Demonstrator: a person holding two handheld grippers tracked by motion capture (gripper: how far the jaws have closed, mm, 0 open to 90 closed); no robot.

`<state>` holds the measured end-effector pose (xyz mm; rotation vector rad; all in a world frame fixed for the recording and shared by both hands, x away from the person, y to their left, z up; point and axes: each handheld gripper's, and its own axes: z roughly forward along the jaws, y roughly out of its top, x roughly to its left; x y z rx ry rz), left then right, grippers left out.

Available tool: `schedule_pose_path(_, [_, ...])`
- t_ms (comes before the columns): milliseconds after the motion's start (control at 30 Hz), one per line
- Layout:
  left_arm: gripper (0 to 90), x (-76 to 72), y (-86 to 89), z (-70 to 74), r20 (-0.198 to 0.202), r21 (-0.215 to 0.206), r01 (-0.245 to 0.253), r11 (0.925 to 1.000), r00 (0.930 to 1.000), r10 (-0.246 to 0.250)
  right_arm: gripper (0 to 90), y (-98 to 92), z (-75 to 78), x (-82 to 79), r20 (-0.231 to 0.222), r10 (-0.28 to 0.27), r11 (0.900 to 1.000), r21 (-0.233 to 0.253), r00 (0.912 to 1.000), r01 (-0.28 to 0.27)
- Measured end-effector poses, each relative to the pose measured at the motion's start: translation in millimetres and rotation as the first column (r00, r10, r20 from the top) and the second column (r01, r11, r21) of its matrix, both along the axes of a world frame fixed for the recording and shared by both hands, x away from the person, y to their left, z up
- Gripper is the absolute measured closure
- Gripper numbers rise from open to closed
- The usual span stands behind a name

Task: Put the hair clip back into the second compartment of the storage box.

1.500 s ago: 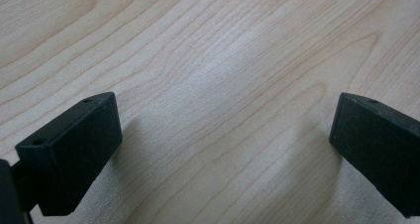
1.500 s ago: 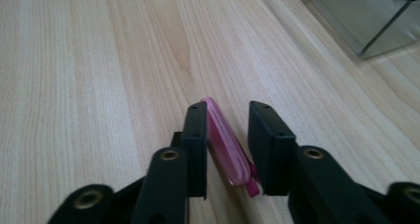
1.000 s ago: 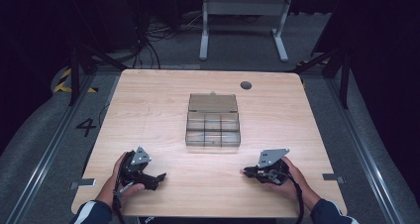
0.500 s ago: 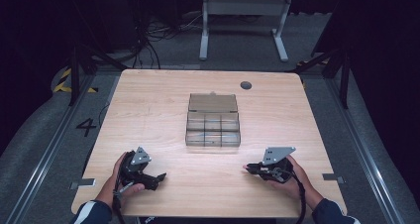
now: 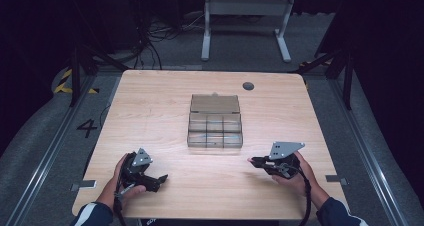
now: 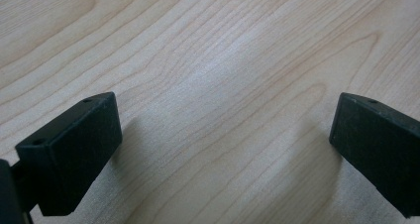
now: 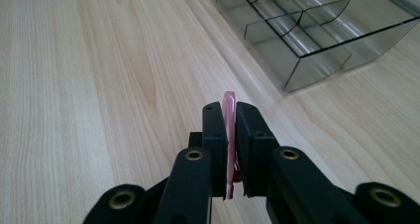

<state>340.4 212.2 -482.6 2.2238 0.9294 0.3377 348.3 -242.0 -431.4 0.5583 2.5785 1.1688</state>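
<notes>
The table (image 5: 150, 116) is a rectangular top of light wood grain with rounded corners. A clear compartmented box (image 5: 215, 128) stands directly on it, ahead of both grippers and roughly midway between them, its lid folded back on the far side. A dark round grommet (image 5: 248, 86) sits in the surface beyond the box, well away from the tools. The left gripper (image 5: 161, 178) lies low over bare wood near the front edge, as does the right gripper (image 5: 251, 160).
</notes>
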Motion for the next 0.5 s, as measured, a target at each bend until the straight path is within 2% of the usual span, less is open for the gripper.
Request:
schedule_pose_path(200, [0.3, 0.0, 0.0, 0.0, 0.0, 0.0, 0.0, 1.0, 1.0, 0.0, 84.4, 3.3, 8.5, 4.4, 0.024, -0.009, 1.0, -0.004, 0.9997, 0.009])
schedule_pose_path(500, [0.3, 0.0, 0.0, 0.0, 0.0, 0.0, 0.0, 1.0, 1.0, 0.0, 84.4, 9.0, 16.9, 13.3, 0.025, -0.018, 1.0, 0.009, 0.9995, 0.018])
